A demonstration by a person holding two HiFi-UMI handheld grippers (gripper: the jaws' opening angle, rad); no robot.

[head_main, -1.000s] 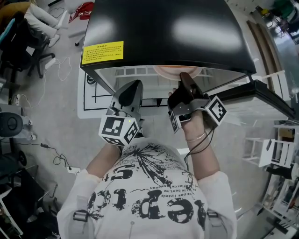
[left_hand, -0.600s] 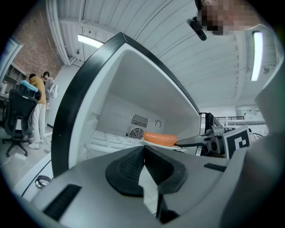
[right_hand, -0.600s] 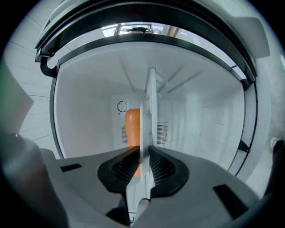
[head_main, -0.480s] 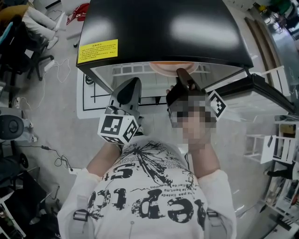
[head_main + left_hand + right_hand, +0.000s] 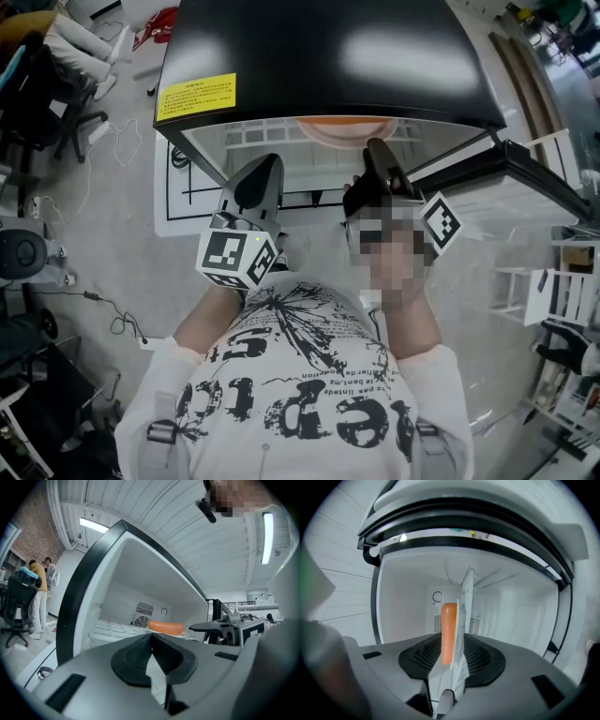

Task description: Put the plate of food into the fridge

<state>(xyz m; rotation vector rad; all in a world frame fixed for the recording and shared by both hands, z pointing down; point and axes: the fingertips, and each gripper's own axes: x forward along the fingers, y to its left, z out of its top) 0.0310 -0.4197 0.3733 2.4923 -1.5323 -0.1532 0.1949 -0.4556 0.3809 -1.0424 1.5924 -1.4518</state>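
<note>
Grey workshop floor (image 5: 112, 234) under a black-topped fridge (image 5: 328, 56), door open, white inside. Left gripper (image 5: 265, 171) held just in front of the opening, jaws closed together, nothing in them. Right gripper (image 5: 378, 155) reaches into the fridge, jaws opening, rim of the plate (image 5: 347, 127) between them, pads off it. Plate rests on the white shelf (image 5: 253, 137) inside the fridge. One orange sausage (image 5: 165, 627) lies on the plate.

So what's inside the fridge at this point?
A plate with an orange sausage sits on the white shelf, its rim between the right gripper's opening jaws. A vent shows on the back wall. Anything below the shelf is hidden.
</note>
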